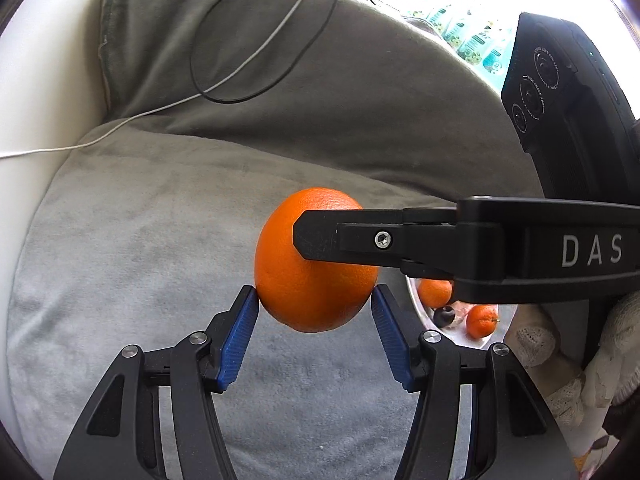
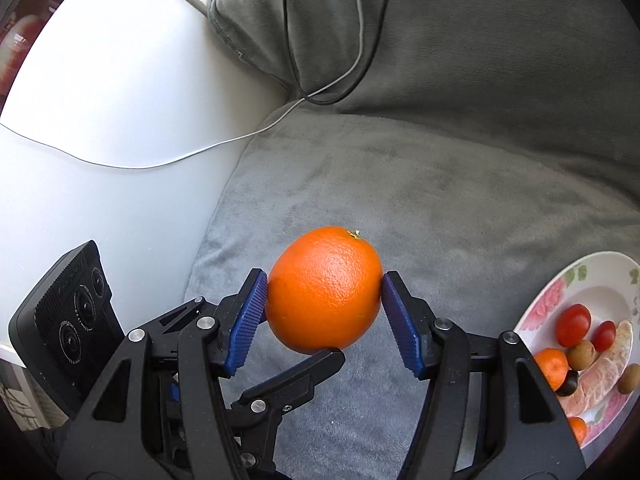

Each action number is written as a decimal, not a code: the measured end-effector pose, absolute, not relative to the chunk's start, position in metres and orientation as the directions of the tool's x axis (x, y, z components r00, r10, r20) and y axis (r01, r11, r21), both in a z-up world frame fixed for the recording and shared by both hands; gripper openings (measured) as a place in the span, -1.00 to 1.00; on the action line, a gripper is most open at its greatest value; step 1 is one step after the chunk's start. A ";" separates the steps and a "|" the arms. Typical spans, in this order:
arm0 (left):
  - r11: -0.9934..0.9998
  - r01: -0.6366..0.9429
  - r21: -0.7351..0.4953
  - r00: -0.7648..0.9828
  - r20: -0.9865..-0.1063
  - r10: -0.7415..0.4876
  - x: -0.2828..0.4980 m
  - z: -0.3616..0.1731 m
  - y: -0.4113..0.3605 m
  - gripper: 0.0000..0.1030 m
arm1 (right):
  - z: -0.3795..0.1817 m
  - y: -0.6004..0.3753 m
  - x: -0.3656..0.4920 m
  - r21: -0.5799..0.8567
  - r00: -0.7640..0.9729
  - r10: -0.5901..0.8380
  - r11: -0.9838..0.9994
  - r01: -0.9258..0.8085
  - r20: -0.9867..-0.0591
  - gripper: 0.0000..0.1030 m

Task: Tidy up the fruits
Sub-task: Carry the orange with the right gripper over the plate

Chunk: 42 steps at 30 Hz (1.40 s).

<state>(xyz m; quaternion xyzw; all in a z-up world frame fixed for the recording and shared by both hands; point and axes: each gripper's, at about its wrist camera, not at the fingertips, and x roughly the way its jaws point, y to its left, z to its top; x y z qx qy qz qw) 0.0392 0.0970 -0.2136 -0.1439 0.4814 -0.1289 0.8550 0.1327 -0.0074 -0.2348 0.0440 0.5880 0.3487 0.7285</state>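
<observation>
Orange (image 2: 324, 290): clamped by both right gripper (image 2: 324, 308) and left gripper (image 1: 316, 312), lifted above grey cushion (image 2: 460, 200).
Plate (image 2: 560, 284), right edge: already holds fruit.
Left: place orange.

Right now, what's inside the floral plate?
The floral plate holds two cherry tomatoes, small oranges, peeled citrus segments, brownish fruits and a dark one. The right gripper's finger hides its near part.

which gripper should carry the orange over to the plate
Right, likely: the right gripper clamps the orange, and the plate lies on its side.
</observation>
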 end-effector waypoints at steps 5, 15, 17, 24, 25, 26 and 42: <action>0.917 0.139 -0.375 0.482 -0.783 -0.393 0.044 -0.212 0.069 0.13 | -0.228 -0.047 0.132 0.478 0.100 0.557 0.780 -0.403 -0.825 0.21; 0.894 0.243 -0.376 0.436 -0.781 -0.447 0.060 -0.211 0.018 0.13 | -0.223 -0.113 0.130 0.482 0.169 0.544 0.822 -0.303 -0.822 0.21; 0.889 0.258 -0.378 0.426 -0.781 -0.456 0.065 -0.213 0.010 0.13 | -0.222 -0.125 0.130 0.482 0.179 0.540 0.829 -0.284 -0.823 0.21; 0.874 0.304 -0.378 0.398 -0.783 -0.477 0.080 -0.217 -0.012 0.13 | -0.223 -0.155 0.135 0.488 0.210 0.529 0.845 -0.221 -0.822 0.21; 0.873 0.309 -0.377 0.396 -0.783 -0.479 0.080 -0.218 -0.013 0.13 | -0.223 -0.159 0.136 0.488 0.214 0.528 0.846 -0.215 -0.822 0.21; 0.872 0.314 -0.377 0.394 -0.784 -0.480 0.081 -0.218 -0.015 0.13 | -0.223 -0.164 0.136 0.488 0.217 0.527 0.847 -0.211 -0.821 0.21; 0.869 0.337 -0.363 0.364 -0.801 -0.476 0.089 -0.229 -0.049 0.13 | -0.234 -0.188 0.147 0.512 0.226 0.531 0.847 -0.142 -0.817 0.21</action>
